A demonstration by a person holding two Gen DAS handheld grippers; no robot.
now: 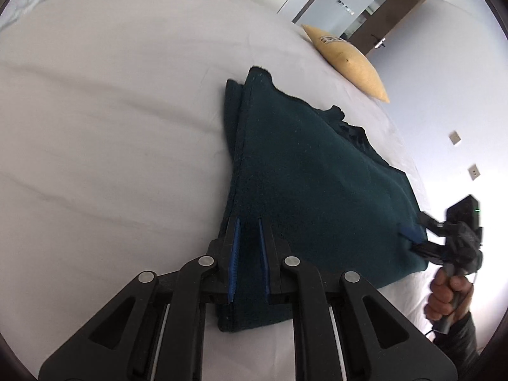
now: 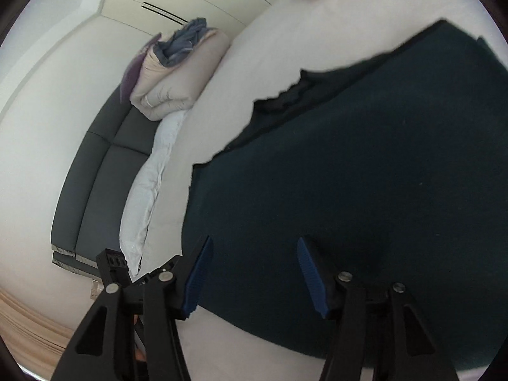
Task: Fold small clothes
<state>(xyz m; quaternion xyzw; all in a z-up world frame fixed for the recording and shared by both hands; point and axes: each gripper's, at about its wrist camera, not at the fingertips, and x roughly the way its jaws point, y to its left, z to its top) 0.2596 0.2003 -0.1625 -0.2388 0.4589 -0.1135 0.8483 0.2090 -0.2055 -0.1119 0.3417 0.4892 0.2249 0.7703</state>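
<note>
Your left gripper (image 1: pixel 248 222) pinches the dark green garment (image 1: pixel 317 184); your right gripper (image 2: pixel 254 241) stands wide.
Only the left view shows your hand (image 1: pixel 449 298); only the right shows folded bedding (image 2: pixel 177 76).

Black linkage arms (image 1: pixel 197 301), blue-padded jaws, silver pivots.

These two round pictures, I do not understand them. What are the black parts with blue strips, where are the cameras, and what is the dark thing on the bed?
No robot is here: a person holds a two-finger tool in each hand, with a wide-angle camera on each looking along its fingers. The left camera shows the left gripper, shut on the edge of a dark green fleece garment lying on the white bed sheet. At its right edge you see the right gripper and the hand holding it. The right camera shows that gripper open over the garment, pressing nothing. A yellow cushion lies beyond.
</note>
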